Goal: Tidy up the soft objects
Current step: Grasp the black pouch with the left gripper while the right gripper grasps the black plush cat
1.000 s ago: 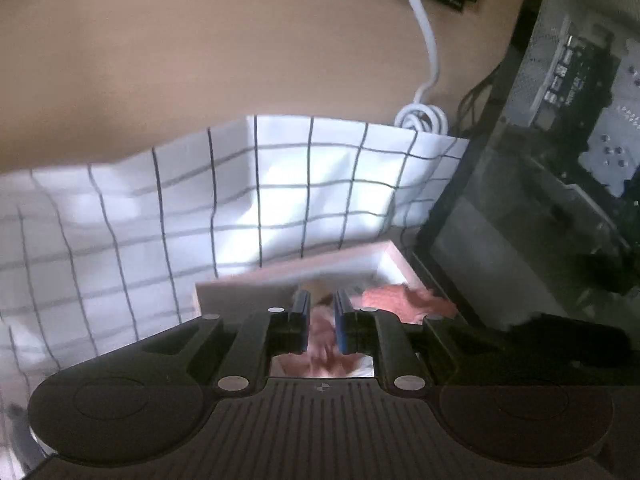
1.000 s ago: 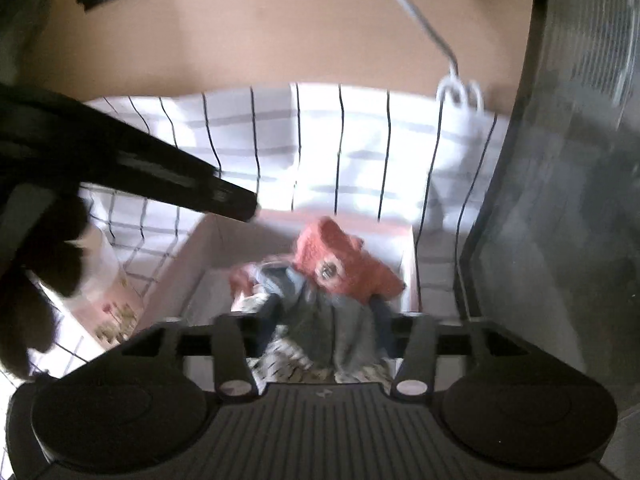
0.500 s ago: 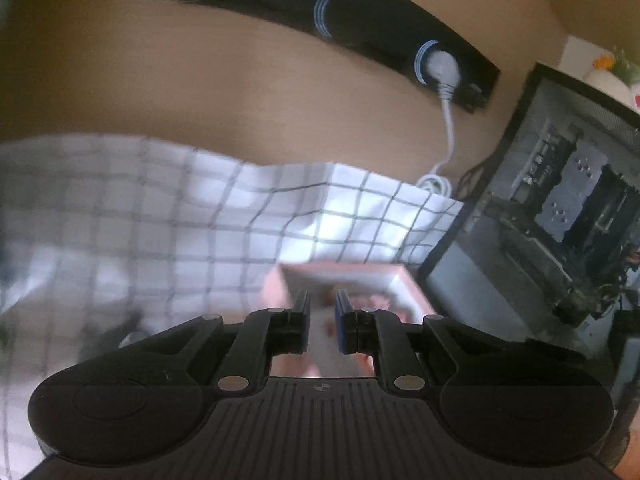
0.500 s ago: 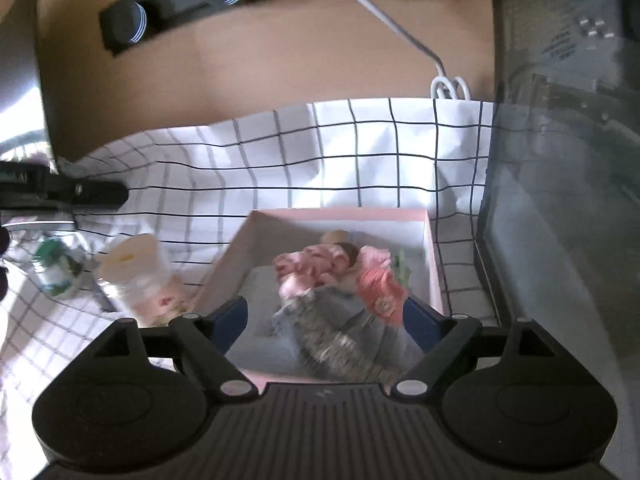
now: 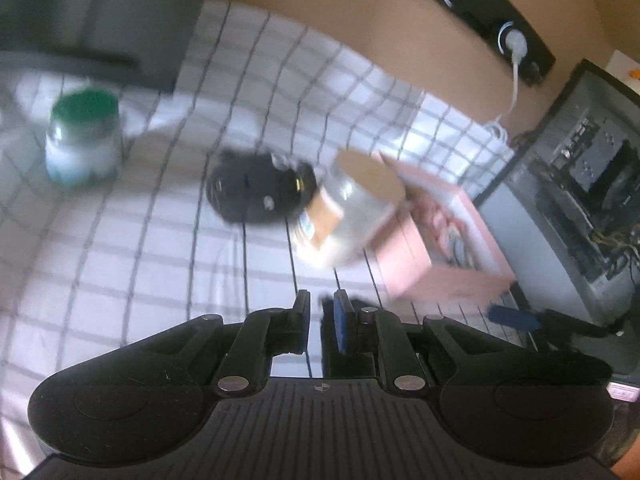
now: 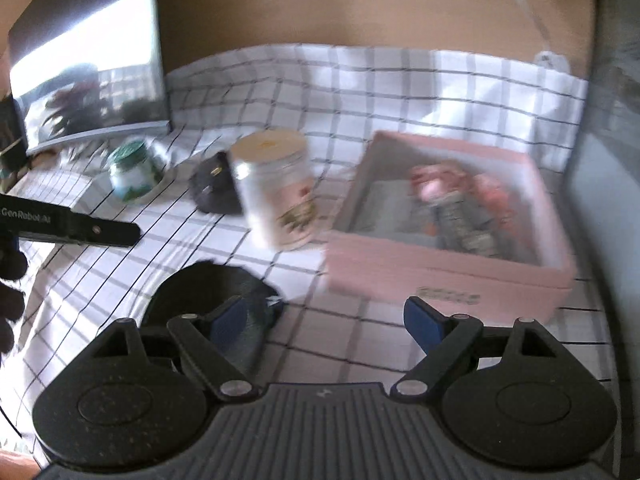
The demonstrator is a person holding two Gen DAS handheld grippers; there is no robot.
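Observation:
A pink box (image 6: pixel 440 272) stands on the checked cloth and holds several soft items (image 6: pixel 456 208): a pink one, a red one and a grey checked one. In the left wrist view the same box (image 5: pixel 404 256) lies right of centre. My right gripper (image 6: pixel 330 316) is open wide in front of the box, nothing between its fingers. A black soft item (image 6: pixel 208 288) lies on the cloth against its left finger. My left gripper (image 5: pixel 322 316) hovers over bare cloth, jaws a narrow gap apart with nothing in it.
A tan-lidded jar (image 6: pixel 276 192) stands just left of the box, a black round item (image 6: pixel 214 188) behind it and a green-lidded jar (image 6: pixel 134 172) further left. A monitor (image 6: pixel 88 80) is at the back left, a computer case (image 5: pixel 580 180) on the right.
Both grippers drew back from the box and swung left, bringing the jars into view. The right gripper's jaws widened and let go of the grey checked item, which now lies in the box.

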